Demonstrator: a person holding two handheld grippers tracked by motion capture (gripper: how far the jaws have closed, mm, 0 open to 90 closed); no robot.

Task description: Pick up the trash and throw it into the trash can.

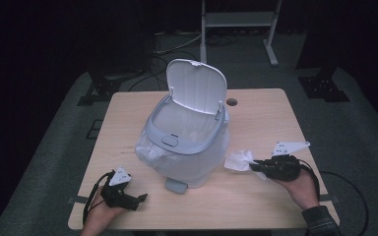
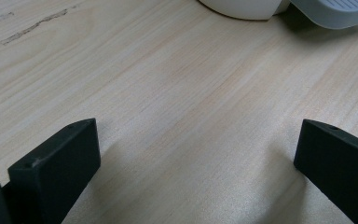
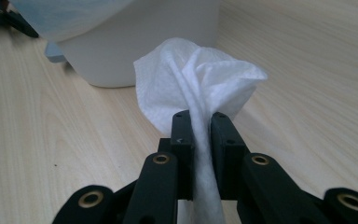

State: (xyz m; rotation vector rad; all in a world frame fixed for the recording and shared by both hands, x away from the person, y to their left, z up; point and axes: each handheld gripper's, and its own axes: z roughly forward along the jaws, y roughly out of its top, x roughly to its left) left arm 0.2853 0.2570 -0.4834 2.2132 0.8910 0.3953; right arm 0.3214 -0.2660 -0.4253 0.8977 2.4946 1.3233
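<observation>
A white pedal bin [image 1: 187, 132] with a clear liner stands mid-table, its lid [image 1: 197, 86] flipped up and its grey pedal [image 1: 176, 185] facing me. My right gripper [image 1: 254, 166] is shut on a crumpled white tissue [image 1: 238, 160] just right of the bin, a little above the tabletop. In the right gripper view the tissue [image 3: 193, 79] fans out beyond the pinched jaws, with the bin's wall [image 3: 144, 42] behind it. My left gripper [image 1: 140, 199] rests low at the front left, open, with bare wood between its jaws; the pedal [image 2: 335, 11] lies ahead of it.
The wooden table [image 1: 261, 123] has a round cable hole [image 1: 232, 102] at the back. A white desk frame [image 1: 238, 24] stands on the grey floor beyond, with cables and dark stands to either side.
</observation>
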